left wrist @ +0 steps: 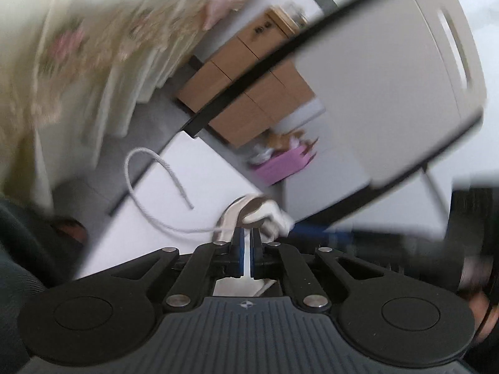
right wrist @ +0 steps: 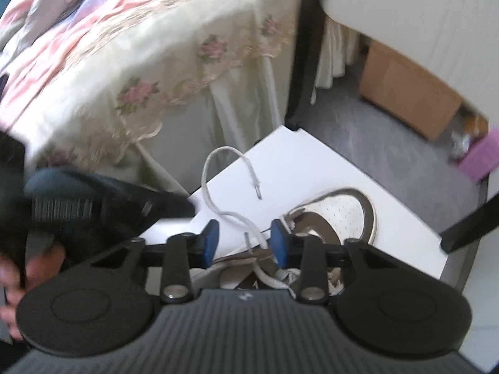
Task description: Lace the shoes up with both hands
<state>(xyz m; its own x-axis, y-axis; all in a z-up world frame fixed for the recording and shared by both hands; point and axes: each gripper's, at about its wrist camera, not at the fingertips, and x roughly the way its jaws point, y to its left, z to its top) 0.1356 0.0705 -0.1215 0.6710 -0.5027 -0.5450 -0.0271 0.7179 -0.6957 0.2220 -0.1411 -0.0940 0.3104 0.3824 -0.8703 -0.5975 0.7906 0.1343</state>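
Observation:
A white shoe (right wrist: 343, 212) with grey-brown trim lies on a white board (right wrist: 312, 168), its opening under my right gripper (right wrist: 246, 241). That gripper is open, blue pads (right wrist: 280, 243) apart, with a short lace end (right wrist: 248, 238) standing between them, not gripped. A long white lace (right wrist: 205, 184) loops up from the eyelets and ends in a free tip (right wrist: 258, 194). In the left wrist view my left gripper (left wrist: 247, 240) has its pads almost together on a thin white strip, seemingly the lace (left wrist: 134, 187), which reaches its fingers from the left. The shoe (left wrist: 265, 215) lies just beyond.
A black-framed white chair (left wrist: 389, 78) stands close beyond the board. A bed with a floral lace-edged cover (right wrist: 140, 78) is on the left. A cardboard box (right wrist: 405, 93) and a pink box (right wrist: 480, 159) sit on the grey floor. A person's hand (right wrist: 18, 280) holds the left gripper's handle.

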